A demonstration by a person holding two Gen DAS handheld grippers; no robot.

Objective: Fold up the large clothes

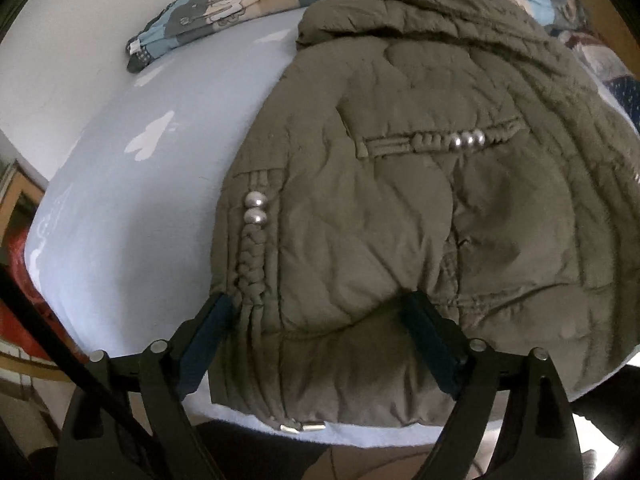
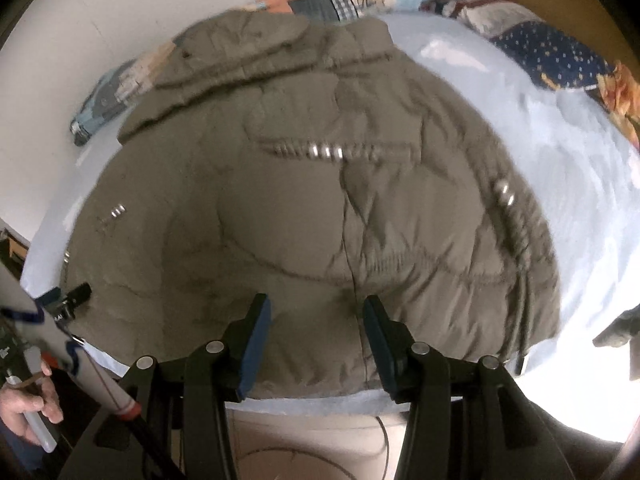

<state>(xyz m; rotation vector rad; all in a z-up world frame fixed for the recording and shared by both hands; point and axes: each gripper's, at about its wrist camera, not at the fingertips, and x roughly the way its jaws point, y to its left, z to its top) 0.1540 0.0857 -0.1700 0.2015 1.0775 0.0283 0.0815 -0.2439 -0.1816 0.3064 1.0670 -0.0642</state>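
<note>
An olive padded jacket lies spread flat on a pale blue bed sheet, hood toward the far side and hem toward me. Braided trim with silver beads runs down its left edge and across its middle. My left gripper hovers over the jacket's near left hem with its jaws wide apart, nothing pressed between the pads. In the right wrist view the same jacket fills the frame. My right gripper stands about half open above the middle of the hem, by the centre seam, gripping nothing.
A patchwork quilt is bunched along the far side against a white wall, and a dark blue starred cover lies at the far right. A person's hand holds a white handle at lower left. The bed's near edge drops to the floor.
</note>
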